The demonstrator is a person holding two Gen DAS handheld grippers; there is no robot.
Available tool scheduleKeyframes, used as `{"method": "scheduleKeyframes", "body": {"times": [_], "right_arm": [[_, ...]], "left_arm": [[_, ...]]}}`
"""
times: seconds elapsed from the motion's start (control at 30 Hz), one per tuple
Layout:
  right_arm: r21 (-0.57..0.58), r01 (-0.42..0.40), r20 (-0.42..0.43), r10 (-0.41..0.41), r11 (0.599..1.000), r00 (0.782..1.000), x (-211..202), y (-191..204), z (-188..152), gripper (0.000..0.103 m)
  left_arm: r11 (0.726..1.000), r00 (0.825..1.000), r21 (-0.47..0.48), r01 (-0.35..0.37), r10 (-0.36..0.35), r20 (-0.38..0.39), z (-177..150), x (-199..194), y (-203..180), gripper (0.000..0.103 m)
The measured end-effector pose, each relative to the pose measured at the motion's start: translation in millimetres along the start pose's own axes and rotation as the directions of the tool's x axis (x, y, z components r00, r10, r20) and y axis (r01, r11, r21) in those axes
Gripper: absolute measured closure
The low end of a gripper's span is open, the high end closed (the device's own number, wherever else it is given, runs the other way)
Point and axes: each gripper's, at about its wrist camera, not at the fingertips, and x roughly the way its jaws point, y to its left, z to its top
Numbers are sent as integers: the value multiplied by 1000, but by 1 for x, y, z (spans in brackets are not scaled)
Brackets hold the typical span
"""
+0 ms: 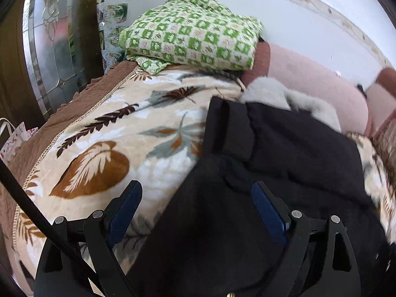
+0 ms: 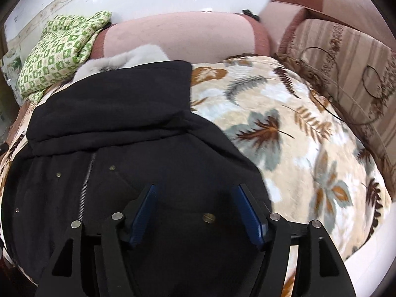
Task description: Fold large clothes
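A large black coat (image 1: pixel 284 148) with a grey fur collar (image 1: pixel 279 94) lies on a leaf-patterned blanket (image 1: pixel 111 148). In the right wrist view the coat (image 2: pixel 111 128) shows a zipper (image 2: pixel 85 183) and brass snaps, with its upper part folded over. My left gripper (image 1: pixel 196 190) is open above the coat's left edge, holding nothing. My right gripper (image 2: pixel 195 193) is open just above the coat's lower right part, holding nothing.
A green checkered folded cloth (image 1: pixel 193 32) lies at the head of the bed beside a pink bolster (image 1: pixel 316 84). A brown patterned sofa cushion (image 2: pixel 346 54) stands at the right. A glass door (image 1: pixel 49 49) and a paper bag (image 1: pixel 14 138) are at the left.
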Motion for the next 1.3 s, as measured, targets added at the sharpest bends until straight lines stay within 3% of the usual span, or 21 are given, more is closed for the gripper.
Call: {"method": "scheduleKeyframes", "body": {"times": [0.13, 0.43, 0.93, 1.13, 1.3], "right_arm": [[29, 10, 30, -10, 1000, 999, -8, -22, -8, 29], [126, -24, 33, 20, 992, 999, -1, -56, -16, 23], [222, -123, 70, 111, 967, 991, 16, -85, -26, 18], [221, -144, 81, 129, 965, 988, 16, -86, -25, 16], [205, -153, 83, 139, 967, 987, 16, -82, -26, 16]], "left_arm": [[999, 999, 42, 9, -7, -37, -17, -11, -6, 13], [990, 995, 122, -74, 82, -61, -45, -32, -8, 13], [973, 965, 69, -220, 227, -129, -70, -32, 29, 13], [977, 964, 27, -212, 213, -160, -74, -27, 42, 13], [990, 978, -34, -138, 131, -164, -64, -28, 61, 13]]}}
